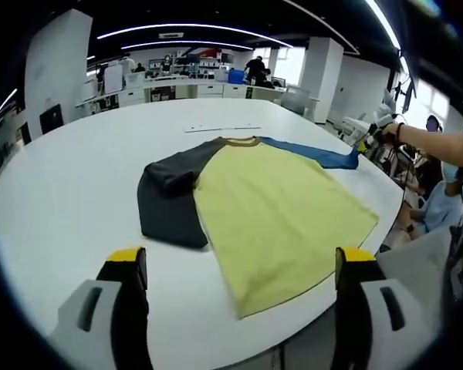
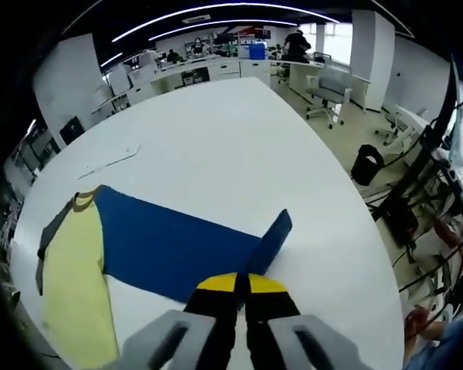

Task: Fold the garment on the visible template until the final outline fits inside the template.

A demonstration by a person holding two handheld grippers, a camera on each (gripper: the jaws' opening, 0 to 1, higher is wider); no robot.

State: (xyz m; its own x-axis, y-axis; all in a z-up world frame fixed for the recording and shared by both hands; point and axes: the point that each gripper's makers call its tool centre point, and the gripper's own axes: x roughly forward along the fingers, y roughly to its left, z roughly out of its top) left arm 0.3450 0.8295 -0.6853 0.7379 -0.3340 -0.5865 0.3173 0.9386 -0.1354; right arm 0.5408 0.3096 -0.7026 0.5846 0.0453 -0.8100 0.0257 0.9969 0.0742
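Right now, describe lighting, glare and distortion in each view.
Left gripper view: even ceiling light, the white table bows with fisheye curve, windows blow out behind the shirt. Right gripper view: strip lights arc overhead, blue sleeve sharp, soft shadow beneath it.

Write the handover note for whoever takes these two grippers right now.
Left gripper: open, holding nothing, hovering over the near table edge in front of the shirt.
Right gripper: shut on the blue sleeve, pulling it out flat to the side.
Shirt: lies flat on the white table, yellow body up, collar away from the left gripper. Grey sleeve already folded in, lying bunched along the body.
Template: I cannot make out its outline in either view.
Left: fold the blue sleeve in, then fold the body until it fits the template.
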